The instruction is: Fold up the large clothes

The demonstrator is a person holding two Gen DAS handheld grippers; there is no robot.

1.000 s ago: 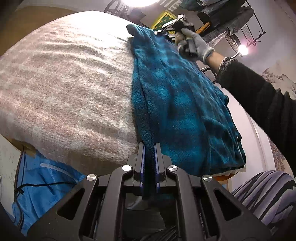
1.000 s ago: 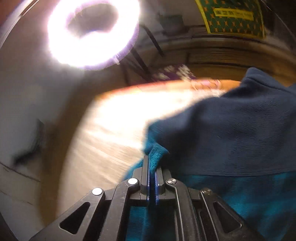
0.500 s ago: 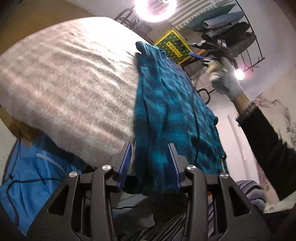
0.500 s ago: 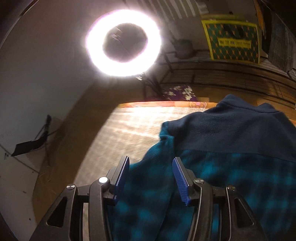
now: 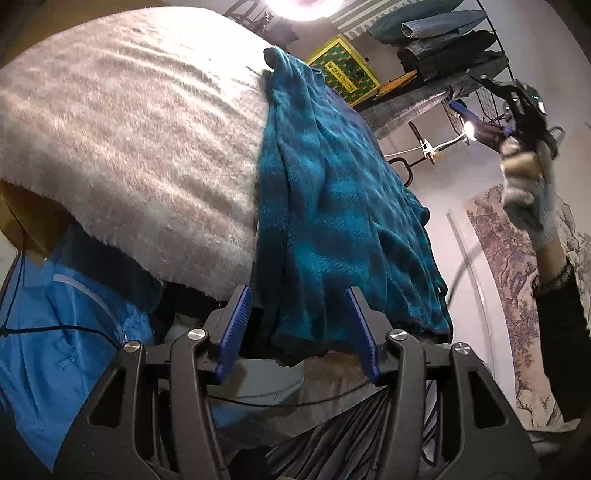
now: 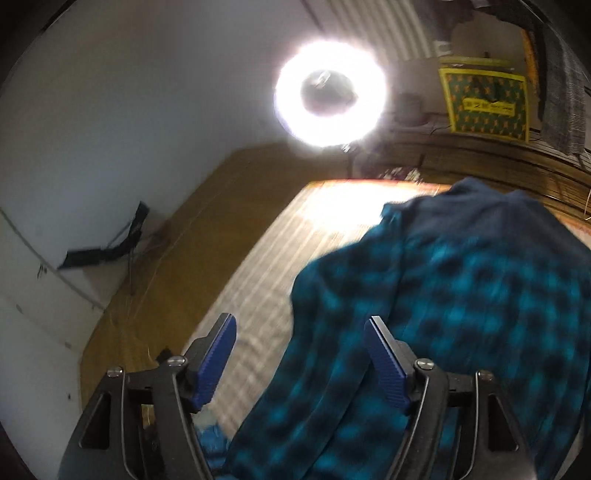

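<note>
A teal and dark blue checked fleece garment point(image 5: 332, 206) lies folded lengthwise on a pale fuzzy blanket point(image 5: 129, 129), its hem hanging over the near edge. My left gripper point(image 5: 299, 328) sits at that hem with its jaws opening; the cloth hangs between the blue pads point(image 5: 232, 328) and they do not press it. In the right wrist view the garment point(image 6: 443, 295) lies below, its navy collar at the far end. My right gripper point(image 6: 303, 354) hovers well above it, jaws opening, holding nothing. The left wrist view also shows the right gripper point(image 5: 476, 114) raised at the upper right in a gloved hand point(image 5: 528, 192).
A bright ring light point(image 6: 330, 94) stands beyond the table's far end. A green and yellow bag point(image 6: 484, 105) and a rack of folded clothes point(image 5: 443, 33) are at the back. Blue fabric point(image 5: 55, 332) hangs below the table's near left edge. The wooden floor point(image 6: 177, 266) lies to the left.
Both grippers were shut on the garment's edge and have let go. The right one rose up and away from the collar end; the left one drew back a little at the hem.
</note>
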